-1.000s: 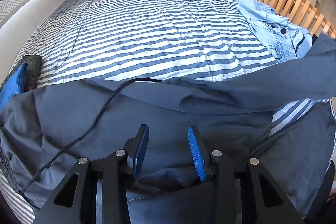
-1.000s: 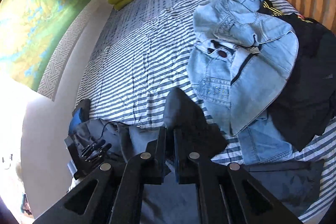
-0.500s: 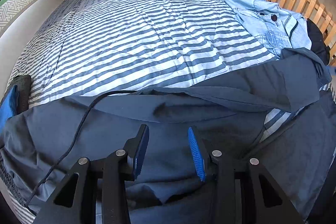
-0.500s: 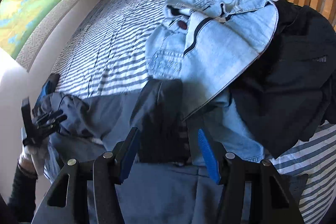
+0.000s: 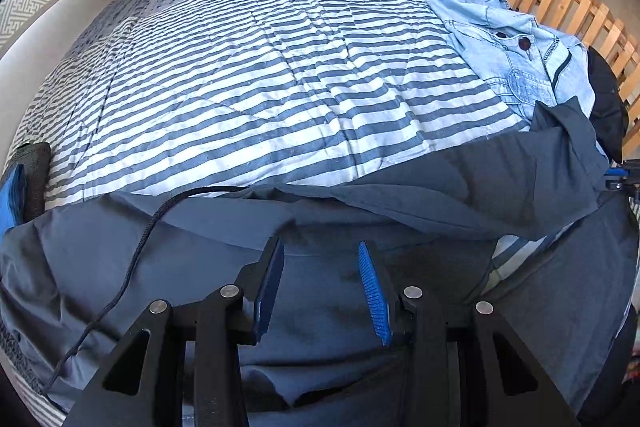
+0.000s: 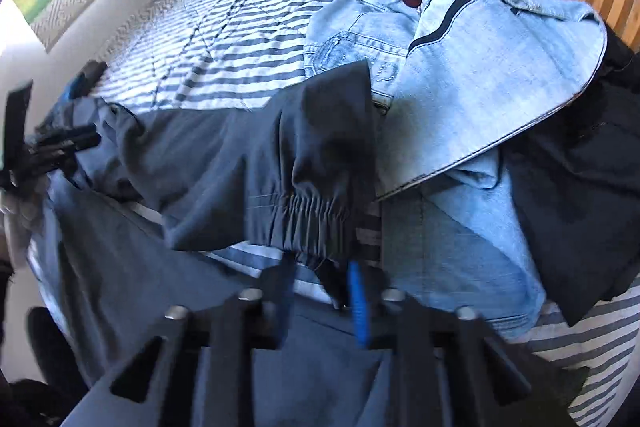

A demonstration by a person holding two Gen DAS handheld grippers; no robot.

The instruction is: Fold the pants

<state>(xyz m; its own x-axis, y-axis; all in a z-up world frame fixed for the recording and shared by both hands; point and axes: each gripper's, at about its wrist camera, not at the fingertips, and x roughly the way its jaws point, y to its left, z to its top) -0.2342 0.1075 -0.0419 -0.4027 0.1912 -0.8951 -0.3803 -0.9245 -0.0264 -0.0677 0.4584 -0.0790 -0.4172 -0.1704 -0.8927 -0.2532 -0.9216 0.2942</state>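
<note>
the likeliest slip here is that the right gripper, whose jaws are closing, catches only the edge of the elastic cuff or picks up the lower leg under it as well, so the fold would come out skewed; from this blurred view i cannot tell whether the pads are pressing yet, though cuff fabric does sit between them. the denim jacket lies touching that cuff on its right, and a drag across could pull it along. the loose drawstring trails over the waist end and might get folded in. the dark grey pants lie across the near edge of the striped bed, waist toward the left, one leg doubled over the other toward the right. the left gripper stands over the middle of the pants with its jaws parted, nothing pinched that i can see, the cloth lying just beneath its tips. the right gripper is at the far right end, by the cuff
</note>
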